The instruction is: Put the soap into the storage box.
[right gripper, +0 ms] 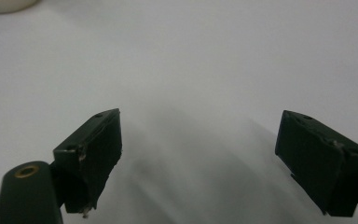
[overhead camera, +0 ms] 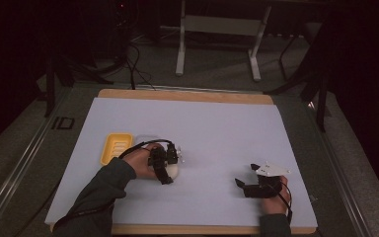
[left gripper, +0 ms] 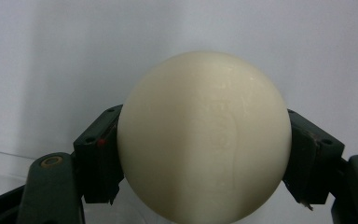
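One cream soap bar (left gripper: pixel 204 140), rounded, clamped between both jaws of the left gripper (overhead camera: pixel 170 165), held over the white table sheet (overhead camera: pixel 217 133) just right of the yellow soap dish (overhead camera: pixel 116 147). One clear lid (left gripper: pixel 0 170), at the lower left of the left gripper view. One right gripper (right gripper: pixel 214 158), jaws spread wide apart and empty, resting well right of the dish near the sheet's front edge.

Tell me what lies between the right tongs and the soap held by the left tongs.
Nothing: in the high view, only bare white sheet runs from the right tongs to the soap. The right gripper view shows the same bare stretch.
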The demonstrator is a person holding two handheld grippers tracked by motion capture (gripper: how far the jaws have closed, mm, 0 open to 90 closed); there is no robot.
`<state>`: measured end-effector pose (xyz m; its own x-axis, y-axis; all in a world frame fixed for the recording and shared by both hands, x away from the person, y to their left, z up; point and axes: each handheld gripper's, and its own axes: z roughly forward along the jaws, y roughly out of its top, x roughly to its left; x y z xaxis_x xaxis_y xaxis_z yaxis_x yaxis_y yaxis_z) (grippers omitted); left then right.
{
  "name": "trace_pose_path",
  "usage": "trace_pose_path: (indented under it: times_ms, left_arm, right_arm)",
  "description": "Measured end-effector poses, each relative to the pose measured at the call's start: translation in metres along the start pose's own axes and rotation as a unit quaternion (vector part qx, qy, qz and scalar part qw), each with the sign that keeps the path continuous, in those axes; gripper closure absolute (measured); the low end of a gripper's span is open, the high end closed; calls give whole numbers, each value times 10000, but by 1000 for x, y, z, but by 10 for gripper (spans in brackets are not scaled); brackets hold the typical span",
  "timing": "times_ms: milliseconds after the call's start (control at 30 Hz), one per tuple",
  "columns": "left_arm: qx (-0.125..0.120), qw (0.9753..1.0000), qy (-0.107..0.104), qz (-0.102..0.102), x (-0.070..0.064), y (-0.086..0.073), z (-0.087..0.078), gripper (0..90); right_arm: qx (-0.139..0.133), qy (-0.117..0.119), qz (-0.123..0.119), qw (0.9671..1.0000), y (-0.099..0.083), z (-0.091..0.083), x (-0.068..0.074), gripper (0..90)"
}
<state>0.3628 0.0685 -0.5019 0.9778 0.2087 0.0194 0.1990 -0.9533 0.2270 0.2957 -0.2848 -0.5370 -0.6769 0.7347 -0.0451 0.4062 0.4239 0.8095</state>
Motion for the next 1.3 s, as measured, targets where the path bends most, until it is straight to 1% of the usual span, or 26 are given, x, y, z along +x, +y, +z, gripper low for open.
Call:
trace_pose_path:
  times_ms: [100,133,233,267,300,333,367,400,567,733,800,900,1033,1100,1300]
  left_arm:
    - [-72,10000,-2,-55,2,-2,-2,257]
    - [-56,10000,1,-52,3,-3,-4,257]
    - [-109,9999,0,-123,5,-5,-6,258]
    - [-80,9999,15,-110,6,-6,-7,258]
    - [-116,9998,5,-154,6,-7,-8,257]
    - [-94,9999,0,-135,6,-8,-9,257]
    - [-129,9998,-10,-137,7,-9,-10,257]
    - [-161,9997,-16,-185,7,-9,-10,257]
    - [-178,9997,11,-158,7,-10,-14,258]
    - [-270,9995,-4,-185,6,-11,-18,257]
    - [-276,9995,9,-140,5,-10,-20,258]
    - [-307,9994,17,-138,5,-11,-23,258]
    - [-317,9993,37,-207,6,-13,-26,257]
    - [-307,9993,60,-192,7,-15,-27,258]
    - [-341,9989,97,-292,10,-20,-31,257]
  right_arm:
    - [-1,1,2,10000,0,0,0,144]
    - [-1,2,4,10000,0,0,0,143]
    - [0,1,4,10000,0,0,0,144]
    - [-1,1,1,10000,0,0,0,144]
    - [-1,0,1,10000,0,0,0,144]
    - [-1,1,2,10000,0,0,0,143]
    - [-1,0,2,10000,0,0,0,143]
    - [-1,0,5,10000,0,0,0,144]
    - [-3,-3,1,10000,0,0,0,143]
    - [-1,0,0,10000,0,0,0,143]
    - [-1,1,-2,10000,0,0,0,143]
    - [-1,0,-1,10000,0,0,0,144]
    - [-1,0,-2,10000,0,0,0,144]
    - [0,1,-2,10000,0,0,0,144]
    - [0,0,-3,10000,0,0,0,144]
